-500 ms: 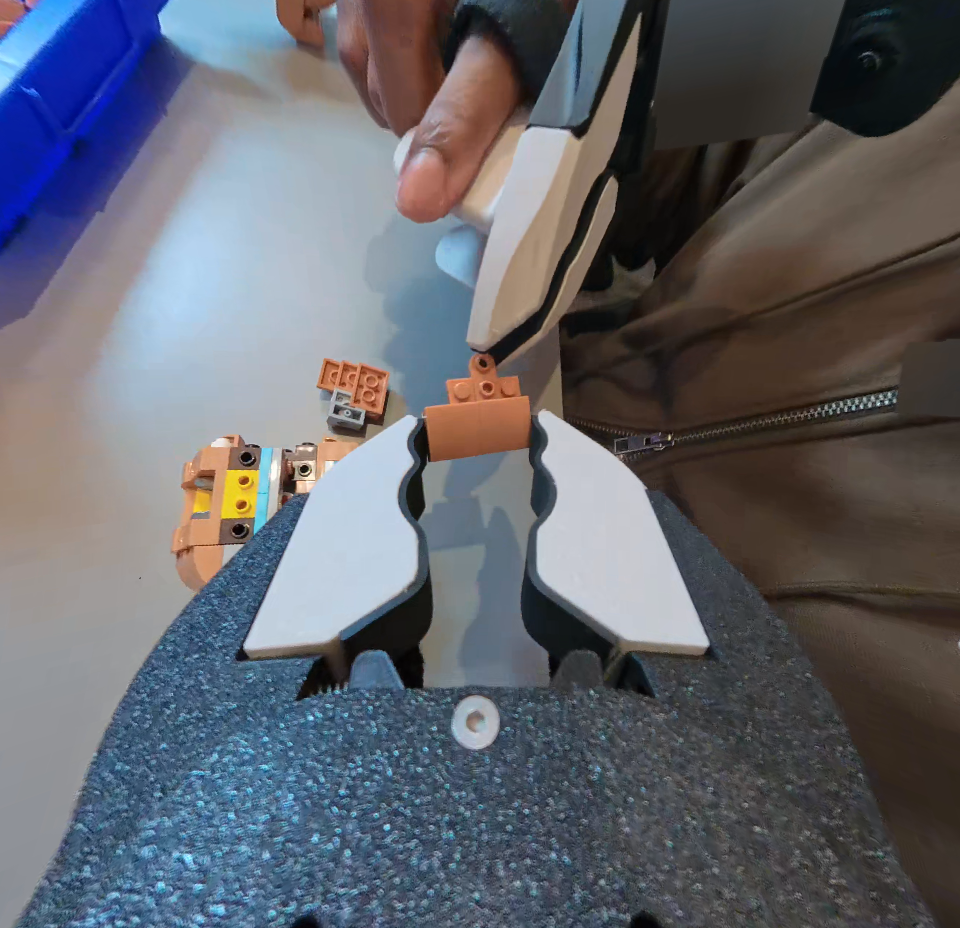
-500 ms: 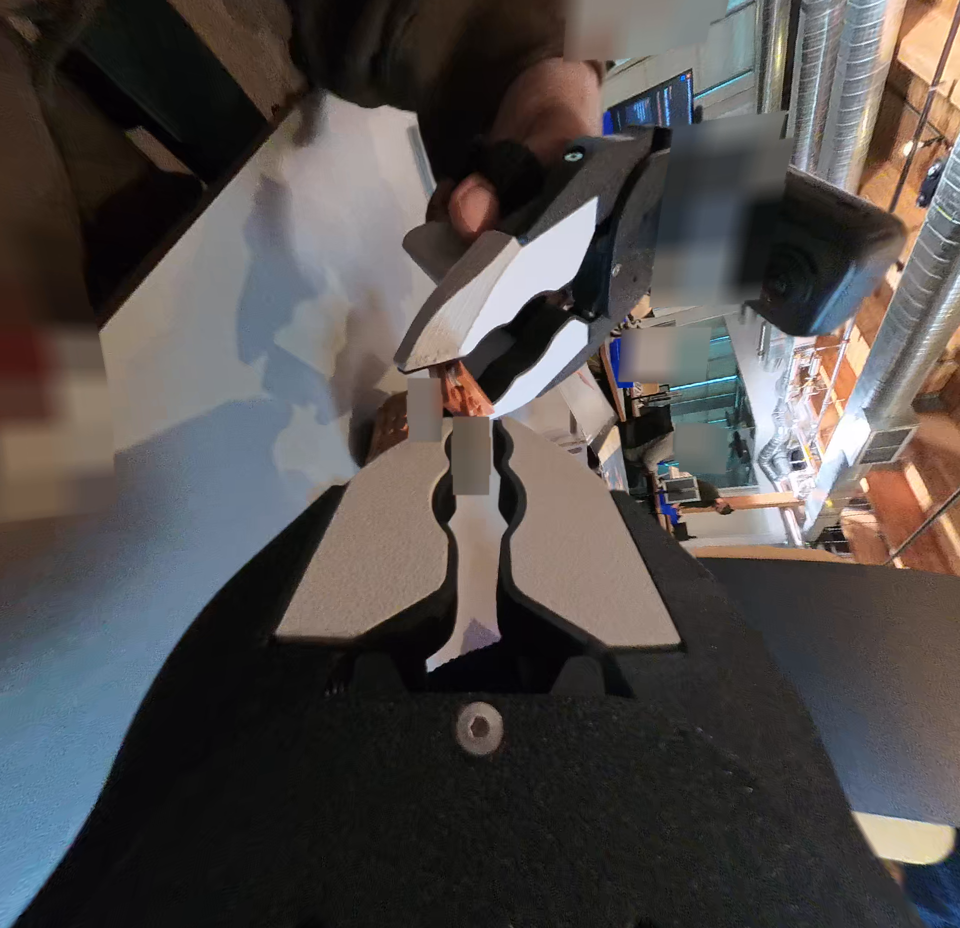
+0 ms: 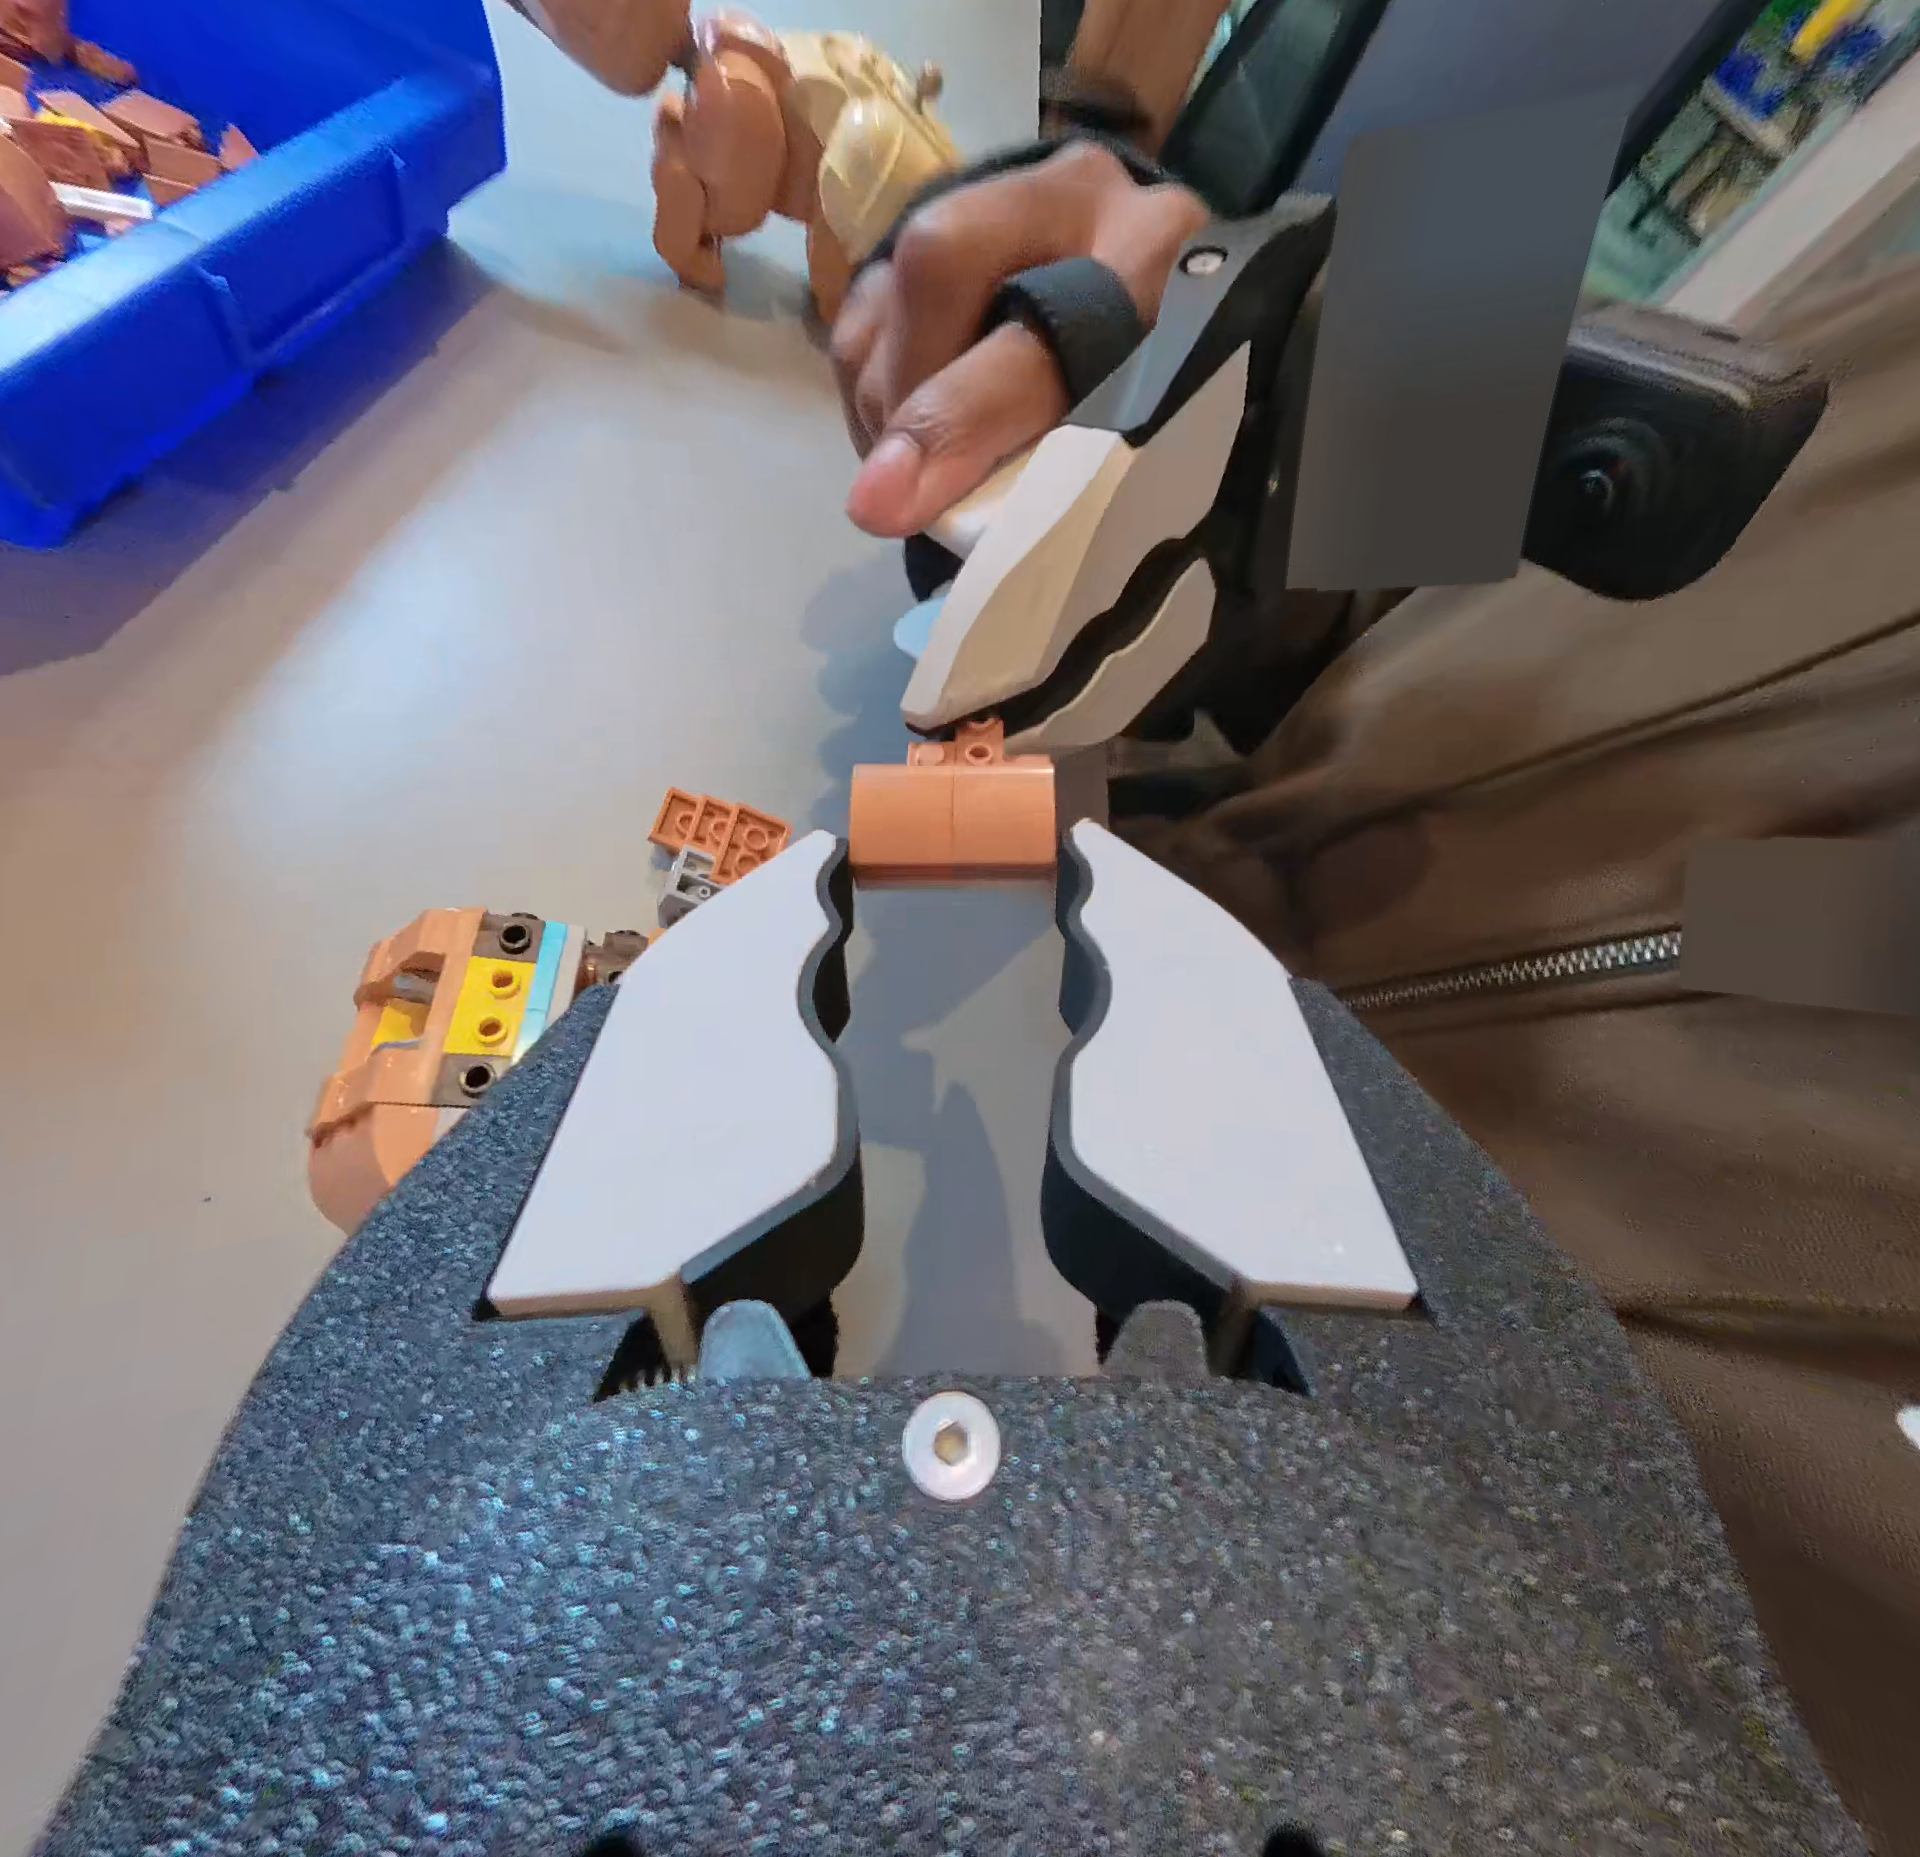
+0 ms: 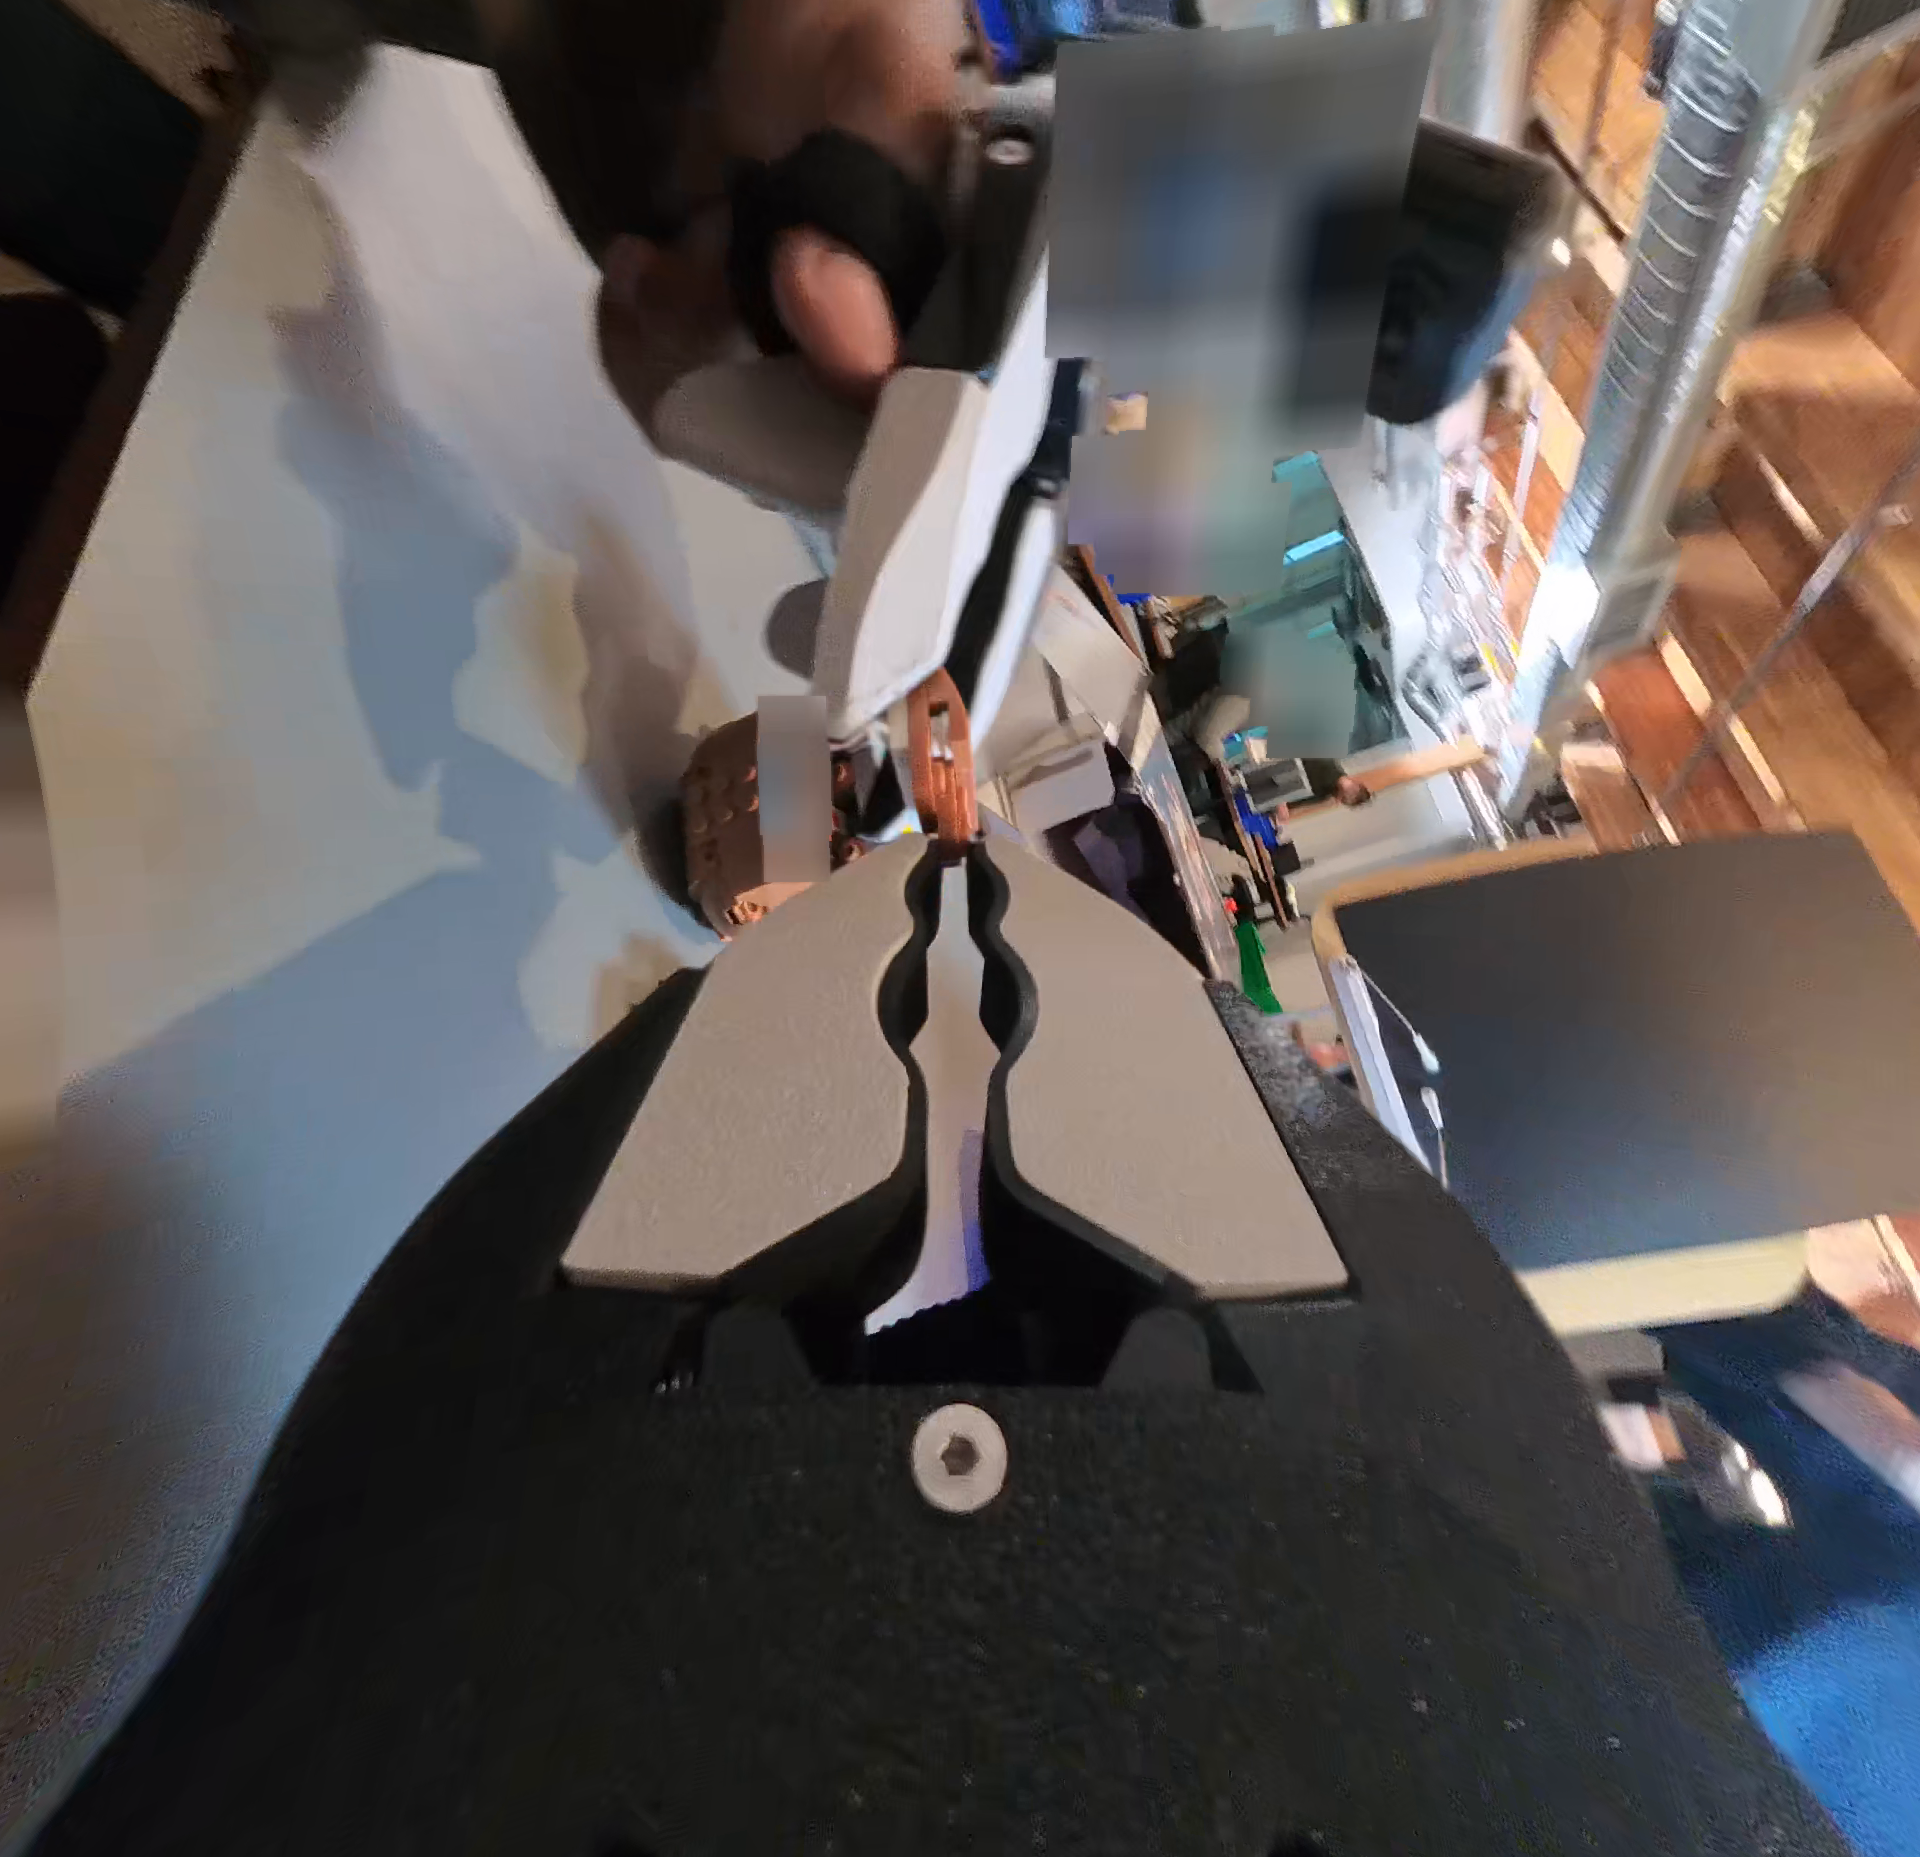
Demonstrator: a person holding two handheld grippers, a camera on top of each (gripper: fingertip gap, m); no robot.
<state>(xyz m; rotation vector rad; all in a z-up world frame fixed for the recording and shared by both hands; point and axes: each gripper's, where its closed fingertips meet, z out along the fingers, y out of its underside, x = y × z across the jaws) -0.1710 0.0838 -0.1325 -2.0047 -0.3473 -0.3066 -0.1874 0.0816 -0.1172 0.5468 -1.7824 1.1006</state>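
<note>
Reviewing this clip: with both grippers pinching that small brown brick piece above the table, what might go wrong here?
1. The left gripper holds the brown brick piece only at its very fingertips, so it may slip or twist out.
2. The right gripper pinches just the small studded tab on top; pulling could snap the parts apart.
3. A dropped piece might land among the loose bricks below.

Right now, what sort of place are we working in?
Probably a workshop or lab bench. A pale table holds a blue bin of brown toy bricks, and loose bricks lie near the left gripper. Behind the right gripper are metal ducting and wooden shelving.
</note>
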